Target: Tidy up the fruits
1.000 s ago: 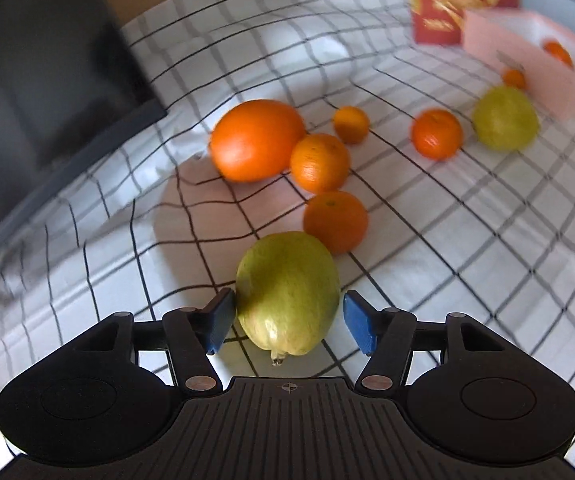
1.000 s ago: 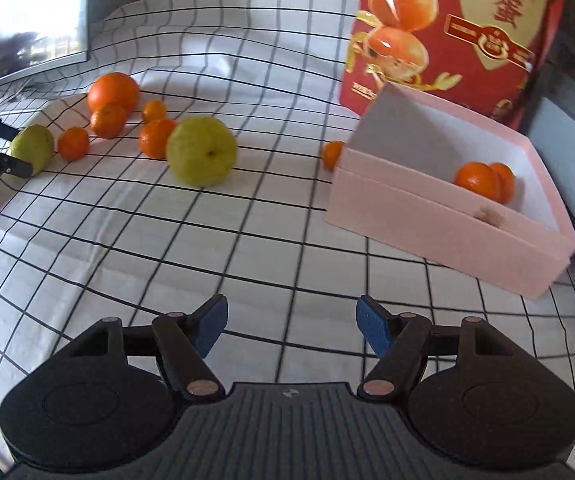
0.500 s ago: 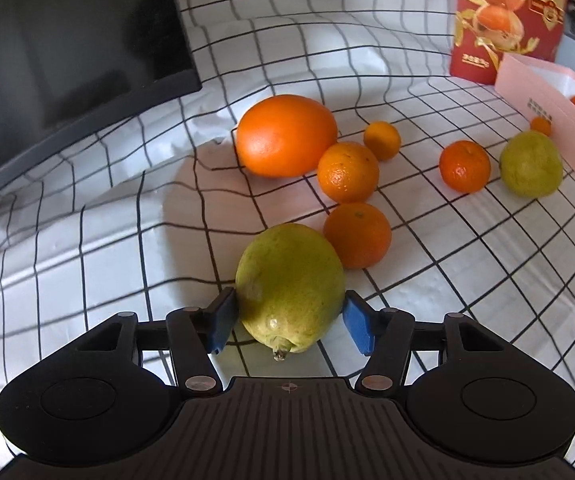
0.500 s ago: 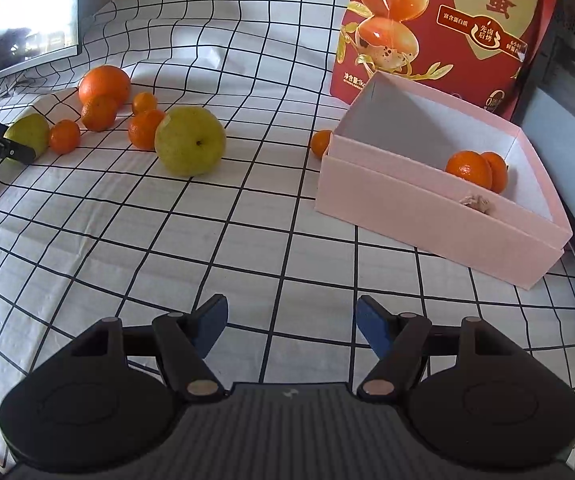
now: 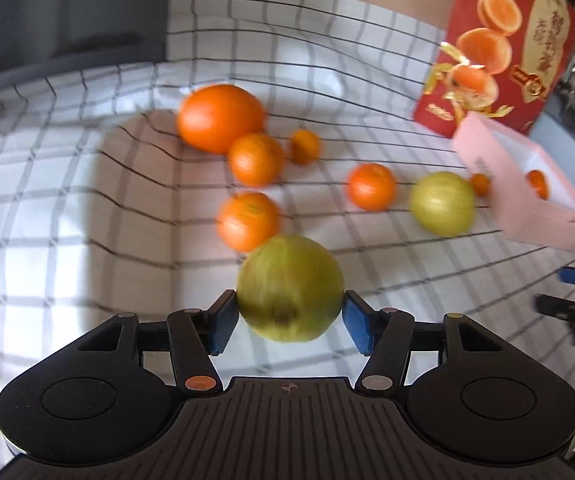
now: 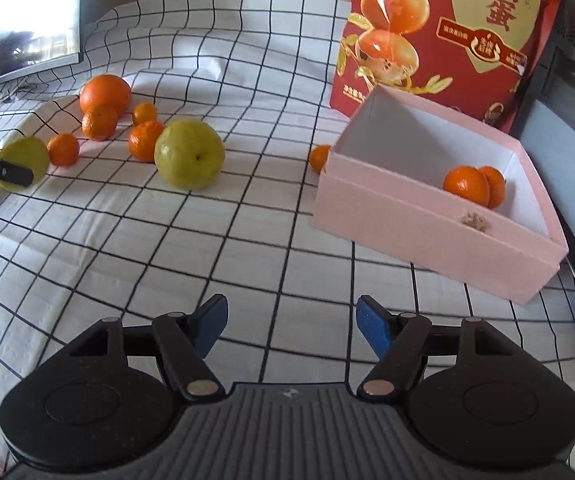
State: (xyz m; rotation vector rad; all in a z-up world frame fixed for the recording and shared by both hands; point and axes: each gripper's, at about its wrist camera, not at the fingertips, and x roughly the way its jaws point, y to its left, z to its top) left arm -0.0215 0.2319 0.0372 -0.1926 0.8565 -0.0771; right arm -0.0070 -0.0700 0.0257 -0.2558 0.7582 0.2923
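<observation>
Fingers (image 5: pixel 354 326) of left gripper (image 5: pixel 289 322) squeezing green pear (image 5: pixel 290 287), having just been closing on it, above checked cloth (image 5: pixel 47 216). Right gripper (image 6: pixel 291 326) fingers apart, holding nothing. Oranges (image 5: pixel 247 221) lying beyond, pink box (image 6: pixel 439 236) farther right.

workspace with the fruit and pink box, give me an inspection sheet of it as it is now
surface: checked cloth, rumpled at the far left.
job's things: pink box holds two oranges; a pear, a large orange and several small oranges lie loose on the cloth, one small orange beside the box.
clutter: red bag standing behind the box.
grippers: left claw has just been closing and its pads touch a second pear; right claw open, nothing between its fingers.
cables: nothing seen.
surroundings: dark screen at far left.
</observation>
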